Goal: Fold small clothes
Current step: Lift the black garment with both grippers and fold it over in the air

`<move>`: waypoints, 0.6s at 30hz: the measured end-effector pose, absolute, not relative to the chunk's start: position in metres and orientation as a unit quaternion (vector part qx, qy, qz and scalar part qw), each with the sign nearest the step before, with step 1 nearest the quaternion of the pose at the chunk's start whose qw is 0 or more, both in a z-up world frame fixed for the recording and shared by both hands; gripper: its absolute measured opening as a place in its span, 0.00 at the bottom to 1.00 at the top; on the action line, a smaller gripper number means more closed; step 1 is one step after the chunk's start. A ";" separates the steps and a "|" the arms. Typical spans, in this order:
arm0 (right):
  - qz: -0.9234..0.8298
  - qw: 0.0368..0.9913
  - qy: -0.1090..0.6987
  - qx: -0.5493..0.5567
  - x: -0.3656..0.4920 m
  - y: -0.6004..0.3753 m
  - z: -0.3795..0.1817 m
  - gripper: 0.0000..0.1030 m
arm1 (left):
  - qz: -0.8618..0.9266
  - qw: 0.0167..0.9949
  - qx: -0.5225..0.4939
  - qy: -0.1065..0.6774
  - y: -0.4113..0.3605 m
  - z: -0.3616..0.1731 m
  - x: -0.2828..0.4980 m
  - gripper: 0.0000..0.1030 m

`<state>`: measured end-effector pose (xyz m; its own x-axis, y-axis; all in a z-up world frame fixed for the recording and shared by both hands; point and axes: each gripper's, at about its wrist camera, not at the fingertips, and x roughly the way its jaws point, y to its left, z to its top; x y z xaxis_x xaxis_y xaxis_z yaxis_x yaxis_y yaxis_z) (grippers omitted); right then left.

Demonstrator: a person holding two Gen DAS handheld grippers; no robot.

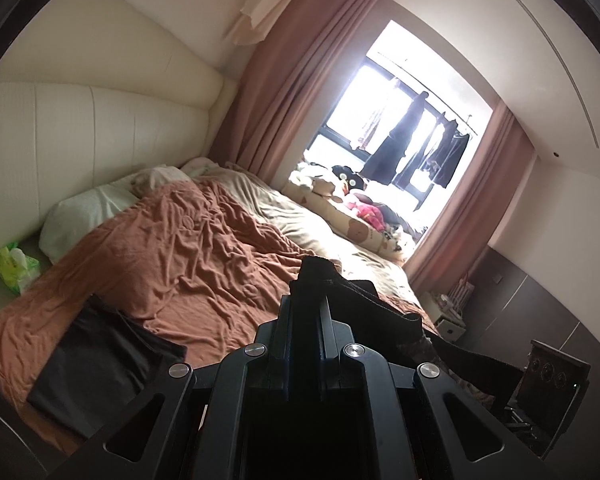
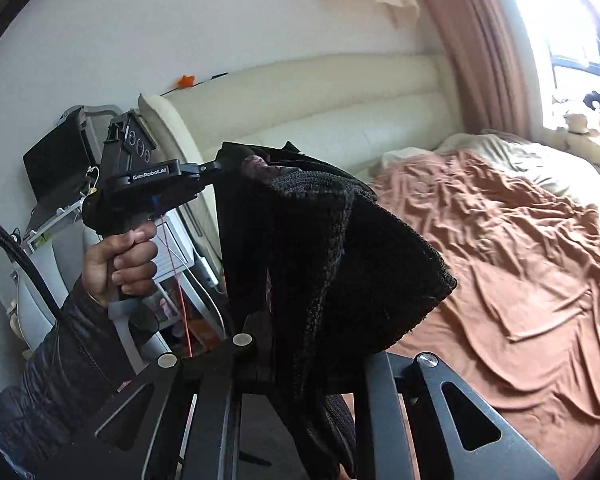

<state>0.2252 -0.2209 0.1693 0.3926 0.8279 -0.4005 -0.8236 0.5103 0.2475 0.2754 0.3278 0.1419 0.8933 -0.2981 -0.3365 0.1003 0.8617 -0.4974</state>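
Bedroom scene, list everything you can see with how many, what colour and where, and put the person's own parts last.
knit garment: one, black, held up in the air between both grippers
folded cloth: one, dark grey, flat on the near corner of the blanket
blanket: one, rust brown, rumpled over the bed
pillow: one, white, by the headboard
headboard: one, cream, padded, behind the bed
wipes pack: one, green, beside the pillow
curtains: pink, both sides of the window
soft toys: several, mixed colours, on the window sill
hanging clothes: several, mostly dark, outside the window
left gripper: black, shut on the garment
right gripper: black, shut on the garment
hand: one, holding the left gripper's handle
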 end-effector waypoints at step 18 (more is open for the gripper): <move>0.545 0.796 0.260 -0.042 0.256 -0.101 0.138 0.10 | -0.017 0.944 -0.254 0.208 0.454 0.109 0.263 0.09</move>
<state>0.2557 -0.1011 0.1377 0.2709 0.8462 -0.4590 -0.8895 0.4023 0.2167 0.2633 0.4545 0.1085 0.9131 -0.1374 -0.3839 -0.0736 0.8705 -0.4866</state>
